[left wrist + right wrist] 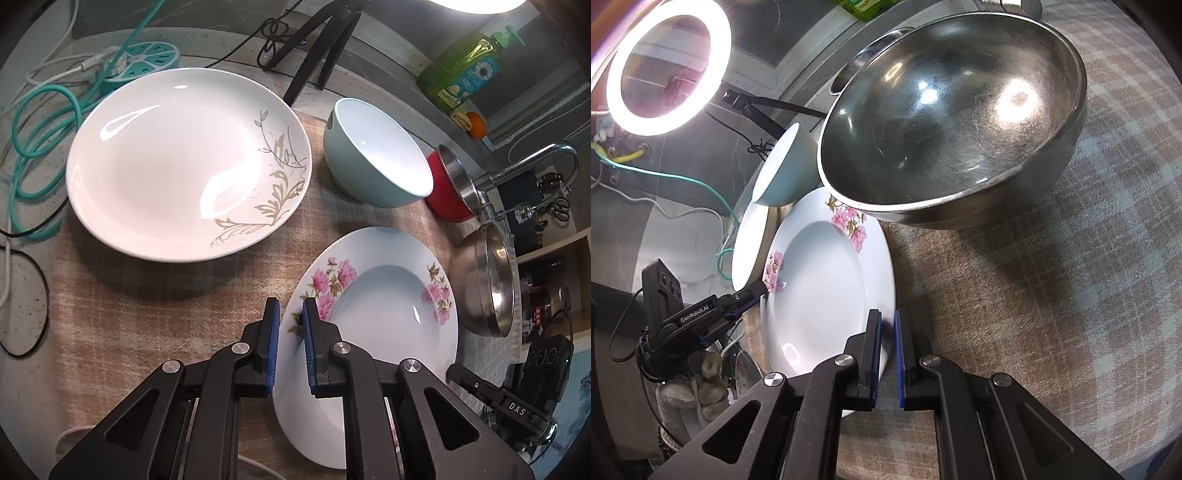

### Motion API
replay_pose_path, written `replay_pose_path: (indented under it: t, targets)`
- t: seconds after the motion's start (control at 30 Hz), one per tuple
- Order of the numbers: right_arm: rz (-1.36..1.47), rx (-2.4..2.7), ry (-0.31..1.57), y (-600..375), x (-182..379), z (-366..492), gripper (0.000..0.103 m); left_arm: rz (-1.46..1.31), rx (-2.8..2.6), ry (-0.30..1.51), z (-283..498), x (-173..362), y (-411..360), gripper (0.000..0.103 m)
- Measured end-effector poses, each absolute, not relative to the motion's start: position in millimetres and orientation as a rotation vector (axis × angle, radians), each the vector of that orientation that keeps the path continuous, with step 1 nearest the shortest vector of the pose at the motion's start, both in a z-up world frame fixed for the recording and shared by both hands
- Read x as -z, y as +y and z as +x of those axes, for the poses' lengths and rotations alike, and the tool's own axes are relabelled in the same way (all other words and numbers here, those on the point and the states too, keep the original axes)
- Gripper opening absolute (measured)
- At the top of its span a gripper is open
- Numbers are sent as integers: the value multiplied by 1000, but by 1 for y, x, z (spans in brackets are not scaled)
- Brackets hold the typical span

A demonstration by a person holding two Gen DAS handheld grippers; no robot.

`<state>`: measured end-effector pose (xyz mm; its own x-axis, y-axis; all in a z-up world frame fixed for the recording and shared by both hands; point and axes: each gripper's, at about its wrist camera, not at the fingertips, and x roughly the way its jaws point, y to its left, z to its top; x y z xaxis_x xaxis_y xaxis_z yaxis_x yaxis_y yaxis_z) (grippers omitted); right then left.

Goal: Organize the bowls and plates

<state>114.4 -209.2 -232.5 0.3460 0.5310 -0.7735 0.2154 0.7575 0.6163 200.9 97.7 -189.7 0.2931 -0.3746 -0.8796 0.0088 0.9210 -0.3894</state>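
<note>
Left gripper (pixel 290 345): jaws nearly closed, clamping the near rim of the pink-flowered plate (pixel 384 295), one blue pad on each face of the rim.

Right gripper (pixel 886 354): jaws nearly closed, pinching the opposite rim of the same pink-flowered plate (pixel 820 280). In the right wrist view the left gripper (pixel 753 295) is showing at the plate's far edge, carried by a gloved hand (pixel 701 387).

The plate is sitting between the two grippers over a checked cloth (pixel 147 314) that is covering the counter; whether it is resting on the cloth or lifted off it cannot be told.

Just beyond the plate, a large steel bowl (pixel 953 122) is standing on the cloth, its rim overlapping the plate's edge in the right wrist view. A light blue bowl (pixel 373 155) is standing behind the plate, with a red bowl holding a steel insert (pixel 448 188) beside it. A large white plate with a grey leaf pattern (pixel 184 166) is lying to the left, apart from the flowered plate.

Farther back, a teal cable (pixel 44 122) and a round power strip (pixel 151 59) are lying on the counter, and a green soap bottle (pixel 469 70) and a tap (pixel 532 162) are standing by the wall. A ring light (pixel 668 70) is glowing overhead.
</note>
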Motion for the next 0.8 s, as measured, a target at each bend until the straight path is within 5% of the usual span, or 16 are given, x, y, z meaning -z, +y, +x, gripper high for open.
replay_pose_path:
  t: [0.8]
  targets:
    - [742, -213, 1242, -220, 230, 107, 7, -340, 272, 1279, 183, 188, 88, 11]
